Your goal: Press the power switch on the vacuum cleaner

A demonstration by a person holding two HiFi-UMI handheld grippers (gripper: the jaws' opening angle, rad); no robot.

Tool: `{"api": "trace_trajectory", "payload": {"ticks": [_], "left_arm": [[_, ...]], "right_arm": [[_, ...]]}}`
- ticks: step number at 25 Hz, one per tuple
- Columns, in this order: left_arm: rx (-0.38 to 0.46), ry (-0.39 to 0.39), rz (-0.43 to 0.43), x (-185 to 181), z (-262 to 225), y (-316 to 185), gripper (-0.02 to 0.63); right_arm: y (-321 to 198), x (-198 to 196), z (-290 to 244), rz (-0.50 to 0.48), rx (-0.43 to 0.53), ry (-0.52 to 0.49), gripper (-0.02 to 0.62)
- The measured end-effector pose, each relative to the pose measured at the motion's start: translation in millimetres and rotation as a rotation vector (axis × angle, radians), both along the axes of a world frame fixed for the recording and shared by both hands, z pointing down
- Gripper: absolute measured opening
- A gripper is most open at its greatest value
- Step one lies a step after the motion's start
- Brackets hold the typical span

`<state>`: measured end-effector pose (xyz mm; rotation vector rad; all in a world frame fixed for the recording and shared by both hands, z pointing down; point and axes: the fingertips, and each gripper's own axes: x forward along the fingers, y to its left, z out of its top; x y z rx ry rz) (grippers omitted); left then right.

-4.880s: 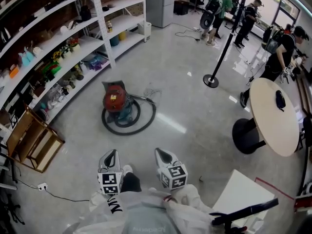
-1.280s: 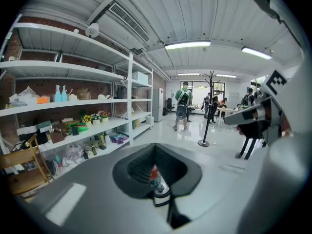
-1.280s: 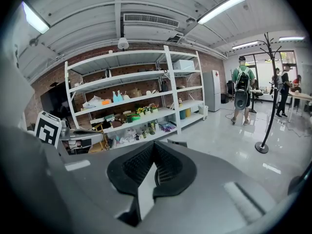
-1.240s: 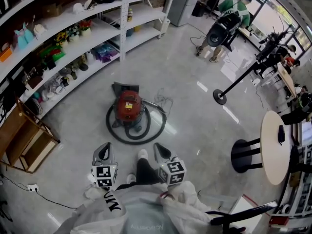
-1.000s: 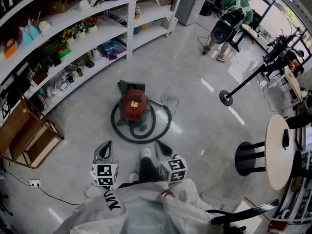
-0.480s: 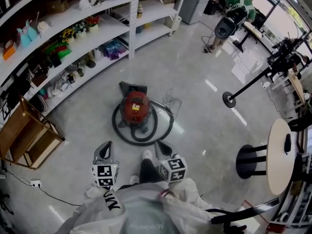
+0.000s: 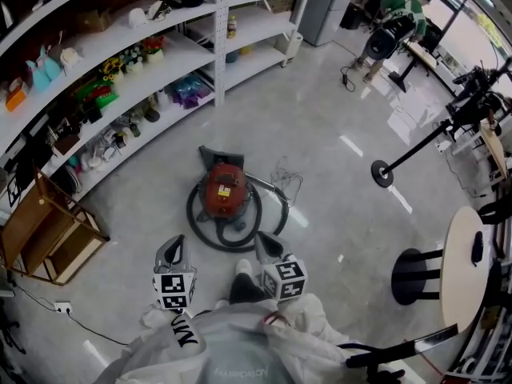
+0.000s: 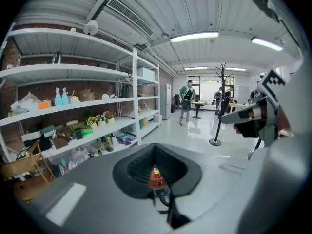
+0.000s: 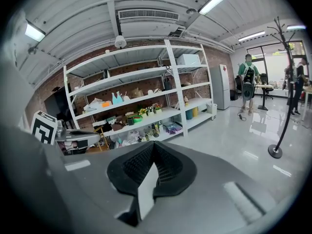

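Observation:
The red vacuum cleaner (image 7: 224, 194) stands on the grey floor inside the loop of its black hose (image 7: 198, 229), with its floor nozzle (image 7: 214, 158) behind it. Both grippers are held low in front of me, short of the vacuum. My left gripper (image 7: 178, 246) is shut and empty, to the near left of the hose. My right gripper (image 7: 269, 245) is shut and empty too, just near the hose's right side. In the left gripper view the vacuum (image 8: 156, 177) shows through a slit below the closed tips of the left gripper (image 8: 155, 148). The right gripper view shows only its gripper (image 9: 153, 146) and floor.
White shelving (image 7: 136, 86) full of small items runs along the left. A wooden crate frame (image 7: 48, 238) stands at the near left, with a socket and cable (image 7: 60, 306) on the floor. A stand's round base (image 7: 382, 173) and a round table (image 7: 470, 272) are at the right. People (image 7: 392, 30) stand far back.
I have walked towards the vacuum cleaner, which now lies much closer to both grippers. The grippers have kept their pose in front of me, both shut.

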<state>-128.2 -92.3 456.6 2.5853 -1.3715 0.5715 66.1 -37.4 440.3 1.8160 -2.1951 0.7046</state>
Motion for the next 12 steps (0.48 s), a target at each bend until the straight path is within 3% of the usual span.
{"api": "trace_trajectory", "payload": {"ticks": [12], "left_arm": [[-0.005,-0.034,-0.02,43,-6,-42,0.0]], "right_arm": [[-48,42,6,-0.031,-0.02,-0.035,0.0]]}}
